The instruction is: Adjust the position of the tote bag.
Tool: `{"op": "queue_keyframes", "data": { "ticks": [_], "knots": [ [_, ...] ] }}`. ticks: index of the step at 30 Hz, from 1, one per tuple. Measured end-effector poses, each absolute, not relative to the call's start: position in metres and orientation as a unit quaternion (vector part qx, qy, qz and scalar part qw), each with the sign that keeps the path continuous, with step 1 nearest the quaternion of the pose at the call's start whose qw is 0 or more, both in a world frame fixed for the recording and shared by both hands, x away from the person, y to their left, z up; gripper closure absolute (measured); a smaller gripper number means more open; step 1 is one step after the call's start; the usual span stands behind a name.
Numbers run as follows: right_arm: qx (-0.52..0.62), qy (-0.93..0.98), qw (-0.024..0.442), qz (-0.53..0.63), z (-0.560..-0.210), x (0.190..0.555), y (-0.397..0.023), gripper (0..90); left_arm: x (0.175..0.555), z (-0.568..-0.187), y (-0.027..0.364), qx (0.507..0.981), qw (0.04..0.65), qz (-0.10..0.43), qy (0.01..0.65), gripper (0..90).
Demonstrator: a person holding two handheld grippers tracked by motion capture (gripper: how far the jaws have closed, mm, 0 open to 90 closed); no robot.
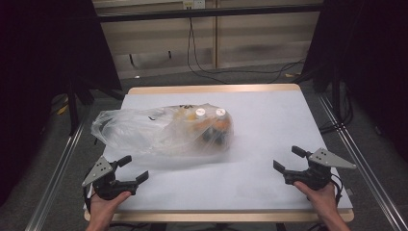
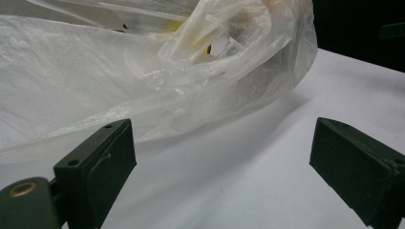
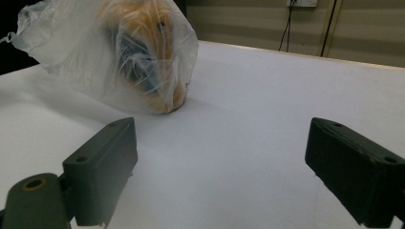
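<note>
- The clear plastic bag (image 1: 163,131) lay on its side, centre-left of the high view on the white table (image 1: 269,125), with orange and dark items and two white caps bunched at its right end.
- The left gripper (image 1: 131,168) sat lower left, jaws spread and empty, near the bag's loose left end but not touching.
- The right gripper (image 1: 286,159) waited lower right, also spread wide with nothing between the jaws, well apart from the bag.
- Best bet probably was for the person to pinch only loose film at the crumpled mouth with the left, since thin plastic slips and tears.
- The right could have steadied the heavy end so the contents didn't roll.
</note>
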State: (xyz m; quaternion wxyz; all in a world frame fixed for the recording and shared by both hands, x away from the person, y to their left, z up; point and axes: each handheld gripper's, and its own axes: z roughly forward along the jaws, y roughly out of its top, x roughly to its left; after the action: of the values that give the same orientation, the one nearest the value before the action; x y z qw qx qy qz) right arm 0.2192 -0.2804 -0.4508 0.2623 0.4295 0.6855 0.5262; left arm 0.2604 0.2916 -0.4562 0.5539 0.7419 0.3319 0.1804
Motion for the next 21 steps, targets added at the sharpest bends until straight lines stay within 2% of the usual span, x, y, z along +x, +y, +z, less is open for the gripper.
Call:
{"op": "queue_keyframes", "data": {
  "ticks": [12, 18, 21],
  "knots": [
    [0.420, 0.700, 0.253, 0.519, -0.453, 0.220, -0.278, 12.3, 0.260, -0.455, 0.277, 0.756, 0.556, 0.154, 0.309, 2.7],
    [0.421, 0.704, 0.244, 0.517, -0.454, 0.221, -0.278, 12.6, 0.263, -0.454, 0.275, 0.759, 0.558, 0.119, 0.313, 10.4],
    [0.418, 0.707, 0.245, 0.515, -0.454, 0.222, -0.276, 12.7, 0.261, -0.450, 0.276, 0.758, 0.561, 0.119, 0.310, 16.2]
  ]
}}
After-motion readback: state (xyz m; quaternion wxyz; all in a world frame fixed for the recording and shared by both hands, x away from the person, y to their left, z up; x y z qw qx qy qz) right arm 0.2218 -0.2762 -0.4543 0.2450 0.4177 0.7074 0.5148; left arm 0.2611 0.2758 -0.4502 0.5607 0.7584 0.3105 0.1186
